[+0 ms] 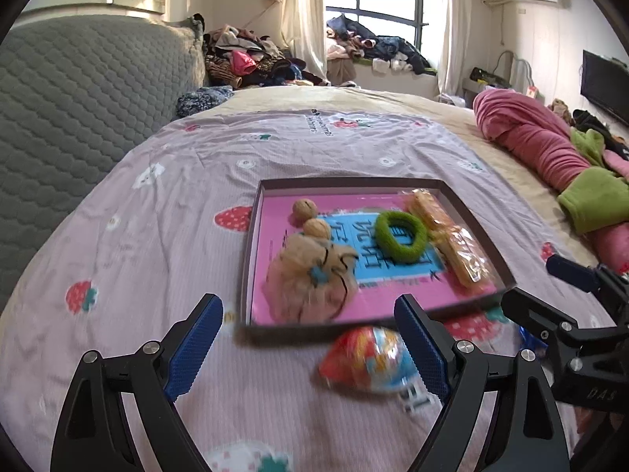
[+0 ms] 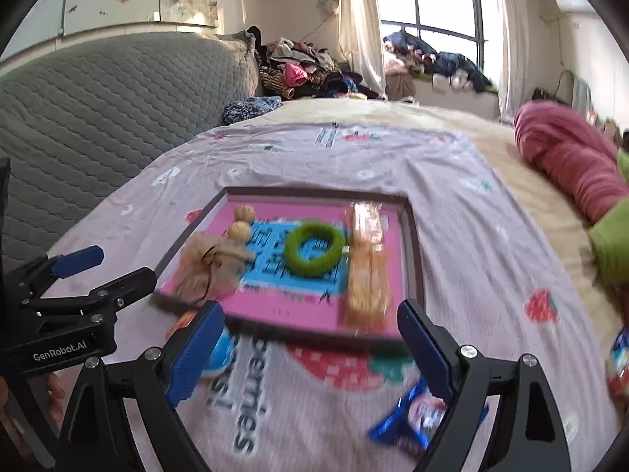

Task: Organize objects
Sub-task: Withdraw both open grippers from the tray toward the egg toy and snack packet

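Note:
A shallow pink-bottomed box tray (image 1: 251, 236) (image 2: 412, 244) lies on the bed. It holds two walnuts (image 1: 304, 209) (image 2: 243, 213), a beige cloth pouch (image 1: 310, 279) (image 2: 212, 265), a green hair tie (image 1: 399, 236) (image 2: 314, 249) and orange snack packs (image 1: 452, 236) (image 2: 367, 263). My left gripper (image 1: 310, 348) is open and empty, just short of the tray; a red and blue snack packet (image 1: 369, 360) lies by its right finger. My right gripper (image 2: 310, 348) is open and empty; a blue packet (image 2: 412, 421) lies under its right finger.
The bed has a strawberry-print sheet (image 1: 157, 236). A grey quilted headboard (image 1: 78, 98) is to the left, and a pink and green blanket (image 1: 550, 149) to the right. Clothes piles (image 1: 251, 59) sit beyond. Another packet (image 2: 619, 358) lies at the right edge.

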Demonstrator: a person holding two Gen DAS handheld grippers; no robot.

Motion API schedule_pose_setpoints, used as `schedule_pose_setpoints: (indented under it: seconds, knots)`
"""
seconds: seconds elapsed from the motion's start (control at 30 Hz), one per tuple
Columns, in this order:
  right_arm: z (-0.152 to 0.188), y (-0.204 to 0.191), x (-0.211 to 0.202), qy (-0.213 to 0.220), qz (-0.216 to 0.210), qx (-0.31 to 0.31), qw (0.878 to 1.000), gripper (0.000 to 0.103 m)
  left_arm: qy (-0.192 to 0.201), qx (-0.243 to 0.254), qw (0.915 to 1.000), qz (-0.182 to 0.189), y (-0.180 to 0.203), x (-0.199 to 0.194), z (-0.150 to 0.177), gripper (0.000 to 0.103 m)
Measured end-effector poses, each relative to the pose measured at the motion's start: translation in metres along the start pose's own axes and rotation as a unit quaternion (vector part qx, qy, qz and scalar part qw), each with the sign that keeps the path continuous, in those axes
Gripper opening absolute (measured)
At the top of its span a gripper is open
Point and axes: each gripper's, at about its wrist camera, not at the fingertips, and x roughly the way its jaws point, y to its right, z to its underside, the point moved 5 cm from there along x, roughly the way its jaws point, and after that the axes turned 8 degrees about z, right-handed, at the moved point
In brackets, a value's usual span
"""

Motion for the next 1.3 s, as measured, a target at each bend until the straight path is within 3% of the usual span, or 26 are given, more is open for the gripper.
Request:
schedule_pose_setpoints:
  seconds: [0.07, 0.33, 0.77, 1.3]
  knots:
    - [0.003, 0.002, -0.007, -0.008, -0.013, 0.01, 1.0, 0.09, -0.001, -0.006, 1.0, -0.002, 0.001, -0.007, 0.008, 0.09]
    - [-0.003, 0.0, -0.039, 0.002, 0.004, 0.0, 1.0, 0.09, -0.017, -0.004, 0.9998, -0.004, 0.007, -0.032, 0.02, 0.09]
    - [0.002, -0.001, -0.103, 0.02, 0.041, -0.022, 0.999, 0.097, 0.001, -0.005, 1.0, 0.004, 0.019, -0.088, 0.02, 0.09]
    - [0.048, 0.032, -0.136, 0.002, 0.068, -0.014, 0.998, 0.101, -0.013, 0.014, 0.9997, 0.013, 0.054, -0.112, 0.043, 0.09]
